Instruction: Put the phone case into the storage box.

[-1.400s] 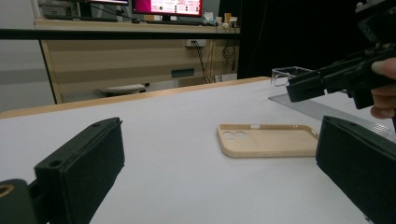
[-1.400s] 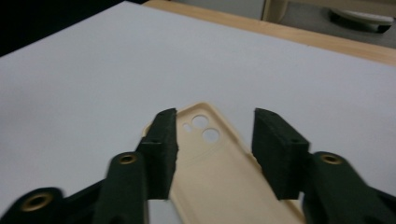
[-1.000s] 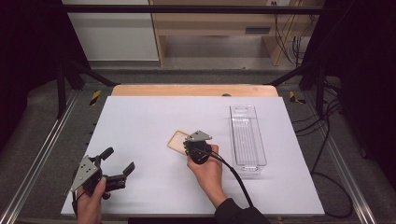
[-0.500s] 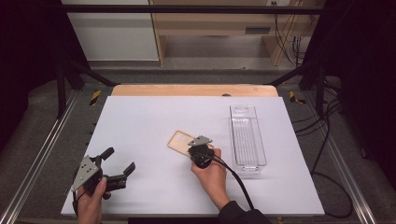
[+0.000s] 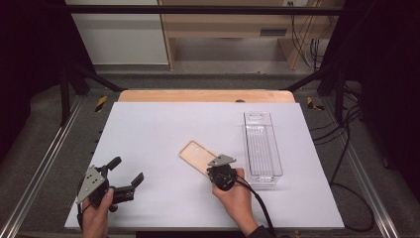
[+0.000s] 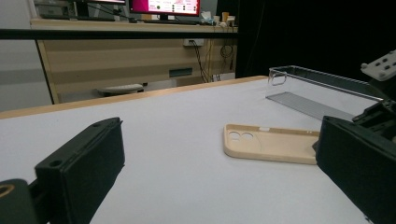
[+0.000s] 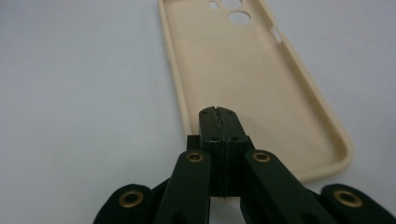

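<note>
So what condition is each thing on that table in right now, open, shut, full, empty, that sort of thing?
Phone case: lying flat on the table, hollow side up, no phone in it.
Clear tray: upright on the table, empty.
Right gripper: jaws shut, tips over the case's near end; whether they pinch its rim, I cannot tell.
Left gripper: jaws open, nothing between them, held apart from the case.

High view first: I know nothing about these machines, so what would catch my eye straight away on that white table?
A beige phone case lies open side up near the middle of the white table, its camera holes at the far end. The right tongs, jaws pressed together, sit over the case's near end. To the case's right stands a long clear plastic tray, while the left tongs gape open at the table's near left corner.
</note>
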### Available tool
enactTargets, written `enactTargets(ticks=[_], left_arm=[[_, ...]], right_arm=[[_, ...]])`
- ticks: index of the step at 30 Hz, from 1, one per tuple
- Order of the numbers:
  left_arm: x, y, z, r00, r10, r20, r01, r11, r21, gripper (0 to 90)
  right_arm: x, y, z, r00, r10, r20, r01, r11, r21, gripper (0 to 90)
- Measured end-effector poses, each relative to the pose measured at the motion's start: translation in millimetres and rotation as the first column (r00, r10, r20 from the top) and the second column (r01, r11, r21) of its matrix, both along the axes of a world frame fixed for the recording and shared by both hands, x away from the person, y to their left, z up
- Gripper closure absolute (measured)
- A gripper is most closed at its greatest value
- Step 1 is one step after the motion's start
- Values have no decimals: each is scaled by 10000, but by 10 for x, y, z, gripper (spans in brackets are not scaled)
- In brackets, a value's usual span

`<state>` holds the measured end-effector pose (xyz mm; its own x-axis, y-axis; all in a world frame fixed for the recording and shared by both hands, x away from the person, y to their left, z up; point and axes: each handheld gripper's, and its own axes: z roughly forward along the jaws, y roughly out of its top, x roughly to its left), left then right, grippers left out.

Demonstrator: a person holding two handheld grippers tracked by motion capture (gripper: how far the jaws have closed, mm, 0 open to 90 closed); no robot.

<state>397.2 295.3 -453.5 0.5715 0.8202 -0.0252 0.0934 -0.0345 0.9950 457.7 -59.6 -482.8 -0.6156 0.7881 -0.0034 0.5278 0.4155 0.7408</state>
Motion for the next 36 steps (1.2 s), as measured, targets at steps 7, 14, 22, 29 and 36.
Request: enactTargets(ticks=[7,14,22,29,36], left_arm=[[-2,-13,-2,10000,-24,-18,24,10000,29,12],[-2,-22,-4,10000,-31,-31,31,10000,37,12],[-2,-35,-7,10000,-63,-37,63,9999,139,12],[-3,-45,-9,9999,-92,-58,93,9998,173,12],[-2,-56,-13,9999,-102,-85,104,9997,214,12]], right_arm=[[-193,-158,13,9994,235,-271,-234,9997,47,900],[-391,-236,32,9959,777,-458,-782,9969,-98,900],[-609,-420,49,9888,1300,-734,-1310,9913,-84,900],[-704,-549,67,9816,1642,-973,-1666,9859,-173,900],[-750,-623,78,9769,1837,-1092,-1871,9821,-212,900]])
